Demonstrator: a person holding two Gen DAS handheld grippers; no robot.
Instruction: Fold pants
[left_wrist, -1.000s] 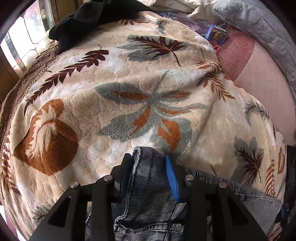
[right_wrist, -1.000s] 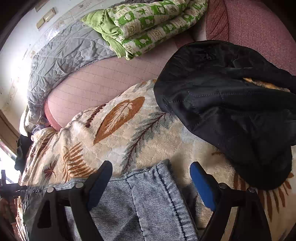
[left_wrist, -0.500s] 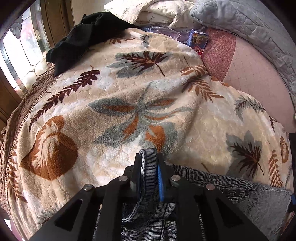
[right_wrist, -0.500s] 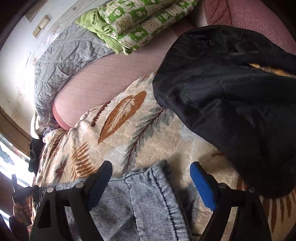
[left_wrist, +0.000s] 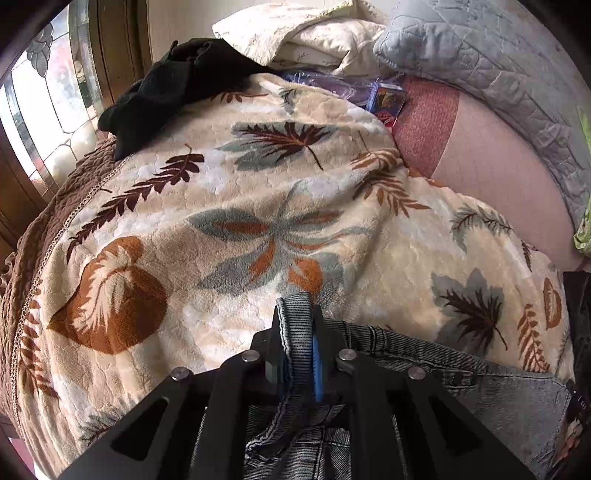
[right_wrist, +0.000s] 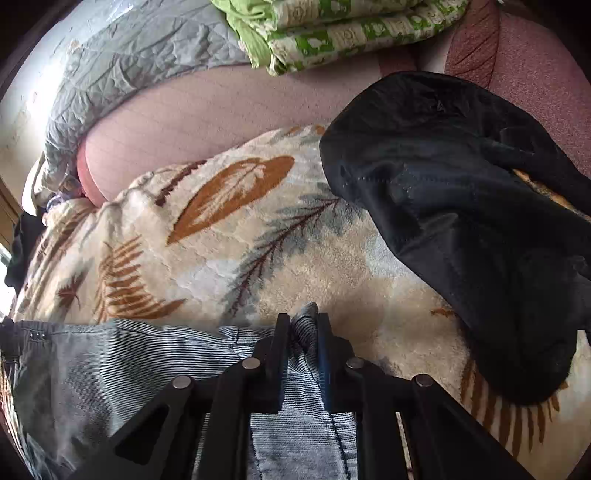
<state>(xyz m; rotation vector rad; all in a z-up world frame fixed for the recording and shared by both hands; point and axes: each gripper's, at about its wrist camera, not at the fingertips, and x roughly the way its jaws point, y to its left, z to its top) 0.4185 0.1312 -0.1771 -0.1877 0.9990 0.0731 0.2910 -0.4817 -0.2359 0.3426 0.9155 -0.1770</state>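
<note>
Pants (left_wrist: 491, 395) of pale grey-blue striped denim lie along the near edge of a bed, on a cream fleece blanket (left_wrist: 229, 206) printed with brown, rust and grey leaves. In the left wrist view the left tool (left_wrist: 298, 332) is clamped on a hemmed edge of the denim: its jaws have just been closing, and the cloth now stands pinched upright between the blue-lined pads, a short tab of it poking out past the fingertips. The rest of the garment trails off to the right, where a row of small dark rivets shows along the band.

In the right wrist view the right tool (right_wrist: 303, 334) is likewise closed on the pants (right_wrist: 110, 365) (a narrow ridge of striped cloth is squeezed between its two fingers). Its jaws too have just come together on the fabric. The denim spreads flat to the left of this grip, across the blanket (right_wrist: 314, 266).

A black jacket (right_wrist: 472, 221) is heaped on the blanket to the right of the right tool, well apart from the pants. Farther back lie a grey quilt (right_wrist: 122, 62) and a folded green-and-white patterned cover (right_wrist: 332, 33) on a pink sheet (right_wrist: 207, 122). The left view also shows a dark garment (left_wrist: 173, 88) bunched at the bed's far left corner, beside a leaded window (left_wrist: 48, 107), with cream pillows (left_wrist: 306, 33) behind it.
</note>
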